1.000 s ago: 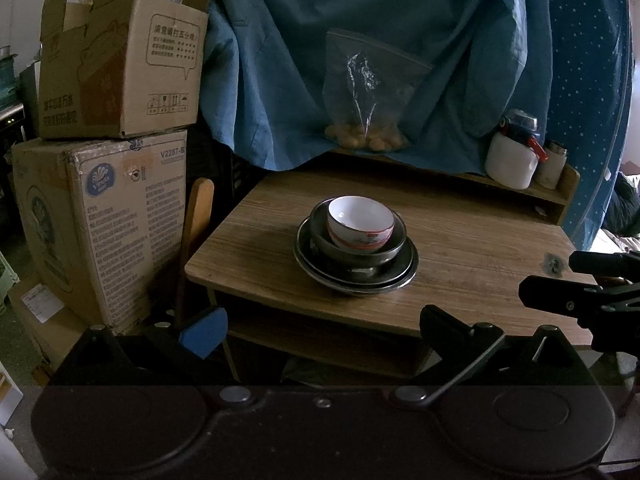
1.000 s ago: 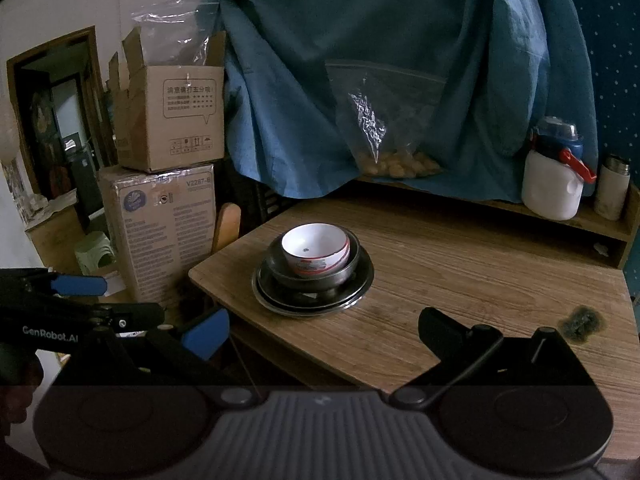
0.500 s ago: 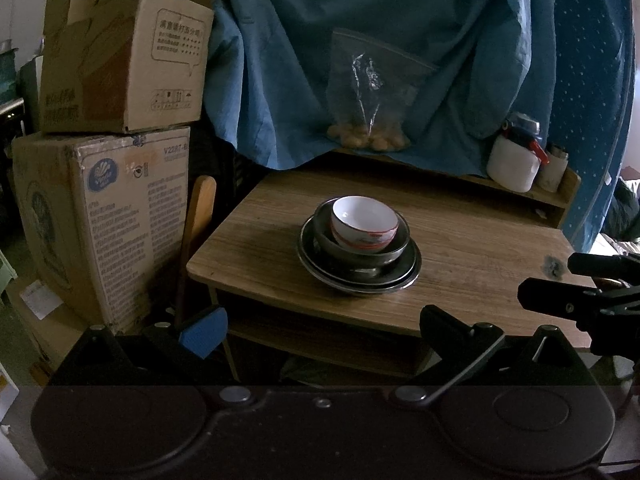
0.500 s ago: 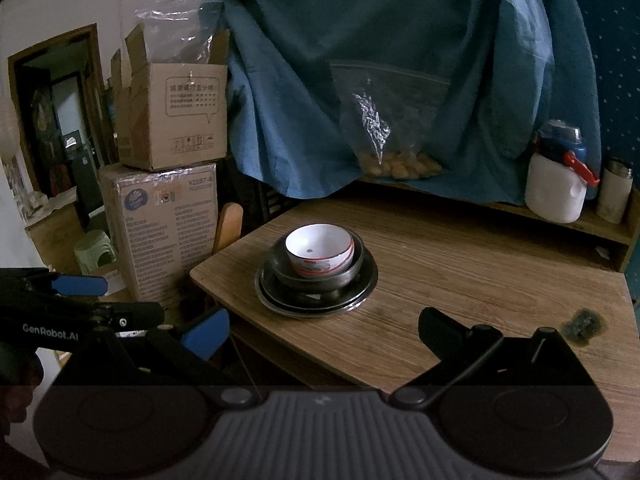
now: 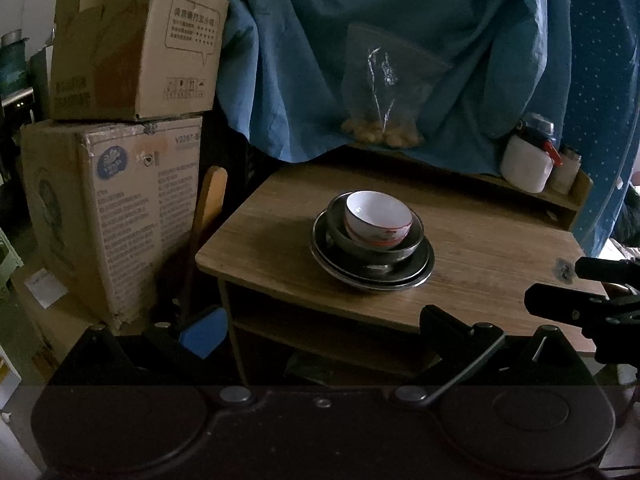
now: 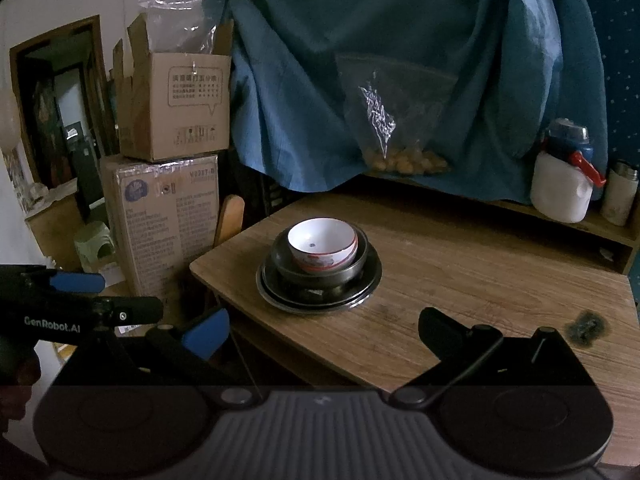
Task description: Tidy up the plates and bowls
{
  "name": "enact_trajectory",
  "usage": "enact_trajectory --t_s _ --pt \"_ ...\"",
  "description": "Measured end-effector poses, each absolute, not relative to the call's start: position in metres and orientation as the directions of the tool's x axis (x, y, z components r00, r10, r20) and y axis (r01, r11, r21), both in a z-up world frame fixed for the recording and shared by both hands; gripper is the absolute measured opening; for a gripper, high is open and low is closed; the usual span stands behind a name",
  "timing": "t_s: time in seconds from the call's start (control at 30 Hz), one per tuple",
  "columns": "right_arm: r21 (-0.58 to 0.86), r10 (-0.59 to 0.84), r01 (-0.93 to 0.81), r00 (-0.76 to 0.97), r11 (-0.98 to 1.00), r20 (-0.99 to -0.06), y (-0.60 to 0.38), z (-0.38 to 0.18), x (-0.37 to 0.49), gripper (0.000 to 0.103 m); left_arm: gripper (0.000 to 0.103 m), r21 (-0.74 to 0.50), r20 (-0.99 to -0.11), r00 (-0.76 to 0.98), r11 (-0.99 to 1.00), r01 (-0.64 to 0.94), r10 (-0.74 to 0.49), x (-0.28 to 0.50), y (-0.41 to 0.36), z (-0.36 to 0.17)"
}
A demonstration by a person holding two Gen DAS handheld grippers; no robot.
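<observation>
A white bowl with red pattern (image 5: pixel 378 218) (image 6: pixel 322 245) sits inside a dark metal bowl (image 5: pixel 414 236) (image 6: pixel 360 258), stacked on dark metal plates (image 5: pixel 332 256) (image 6: pixel 276 286) on a wooden table (image 5: pixel 480 248) (image 6: pixel 460 272). My left gripper (image 5: pixel 320 326) is open and empty, held back from the table's near left corner. My right gripper (image 6: pixel 324 330) is open and empty, over the table's front edge, short of the stack. The left gripper also shows at the left edge of the right wrist view (image 6: pixel 80 300); the right gripper shows at the right edge of the left wrist view (image 5: pixel 592 296).
Two stacked cardboard boxes (image 5: pixel 116 184) (image 6: pixel 168 184) stand left of the table. A blue cloth (image 5: pixel 400 60) and a plastic bag (image 6: pixel 396 120) hang behind it. A white jug (image 6: pixel 564 184) and a small container (image 6: pixel 620 196) sit on a raised back shelf. A dark stain (image 6: pixel 586 326) marks the table.
Both grippers have drifted slightly left and closer; the stack sits a little more to the right in both views. The dishes have not moved. Jaws stay open.
</observation>
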State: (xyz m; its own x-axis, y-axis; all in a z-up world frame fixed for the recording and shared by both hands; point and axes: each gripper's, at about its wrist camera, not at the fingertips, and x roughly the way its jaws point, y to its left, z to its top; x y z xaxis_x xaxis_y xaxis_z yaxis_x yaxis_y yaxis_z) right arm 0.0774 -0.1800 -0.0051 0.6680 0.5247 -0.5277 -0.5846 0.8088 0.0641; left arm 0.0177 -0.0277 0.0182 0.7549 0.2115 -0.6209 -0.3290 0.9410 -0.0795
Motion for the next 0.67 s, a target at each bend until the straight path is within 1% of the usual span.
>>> enact_trajectory --t_s 0.67 --pt "0.091 0.525 -0.583 0.639 0.807 -0.563 -0.181 -0.015 0.112 0.103 0.102 -0.07 -0.654 0.727 0.94 -0.333 0.209 0.053 -0.027 0.011"
